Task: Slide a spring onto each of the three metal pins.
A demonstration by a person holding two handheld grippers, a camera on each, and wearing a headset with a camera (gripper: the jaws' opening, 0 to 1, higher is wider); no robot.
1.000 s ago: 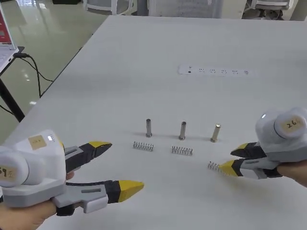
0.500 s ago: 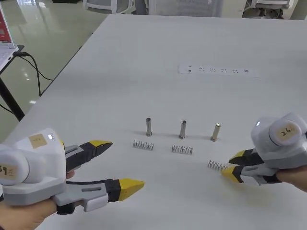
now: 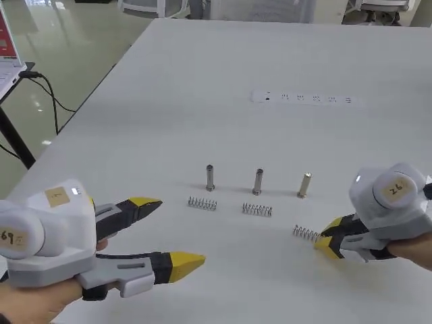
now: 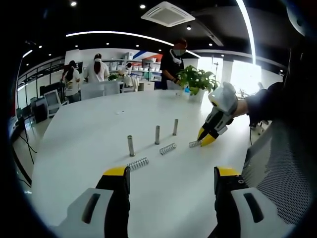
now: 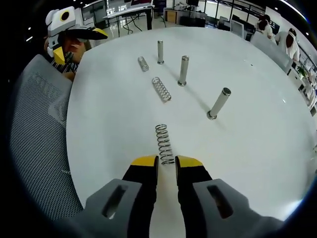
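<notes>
Three metal pins stand upright in a row on the white table: left pin [image 3: 210, 177], middle pin [image 3: 258, 181], right pin [image 3: 304, 185]. A spring lies in front of each: left spring [image 3: 202, 203], middle spring [image 3: 257, 210], right spring [image 3: 305, 233]. My right gripper [image 3: 327, 236] rests low on the table with its jaws closed in on the near end of the right spring [image 5: 163, 141], which still lies flat. My left gripper [image 3: 167, 231] hovers open and empty at the near left, short of the left spring [image 4: 137, 163].
A white power strip [image 3: 300, 99] lies further back on the table. The table's left edge [image 3: 88, 101] drops to the floor, where cables [image 3: 47, 94] run. Several people and a potted plant [image 4: 197, 79] are beyond the far end.
My right gripper's jaws have narrowed from open to closed around the end of the right spring. The left gripper has barely moved.
</notes>
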